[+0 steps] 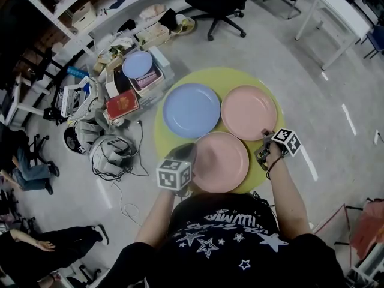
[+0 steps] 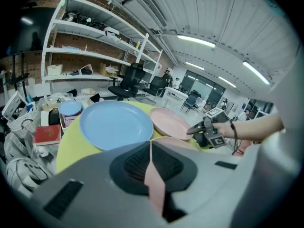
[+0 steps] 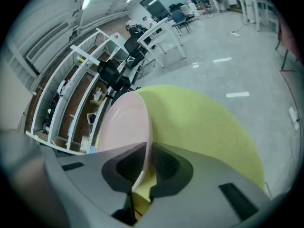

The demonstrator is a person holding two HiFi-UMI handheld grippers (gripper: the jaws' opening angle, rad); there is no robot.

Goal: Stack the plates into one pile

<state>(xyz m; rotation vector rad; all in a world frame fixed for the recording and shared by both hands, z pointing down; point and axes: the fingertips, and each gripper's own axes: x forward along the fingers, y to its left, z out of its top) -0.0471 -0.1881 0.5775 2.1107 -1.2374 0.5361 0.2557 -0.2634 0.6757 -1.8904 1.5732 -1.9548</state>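
From the head view, we record a round yellow table (image 1: 210, 77) carrying three plates, none stacked on another: a blue plate (image 1: 192, 110) at the far left, the far pink plate (image 1: 248, 112) at the far right, and the near pink plate (image 1: 221, 161) at the near edge, each just beside its neighbours. The left gripper (image 1: 187, 152) sits at the near pink plate's left rim. The right gripper (image 1: 264, 144) sits at the far pink plate's near right rim. A smaller blue dish (image 1: 137, 64) rests on boxes on the floor, far left of the table. In the left gripper view, we find the jaws drawn close with the near pink plate's rim pinched between the pads. In the right gripper view, the jaws stand nearly together, gripping the far pink plate's rim, with bare yellow table to the right.
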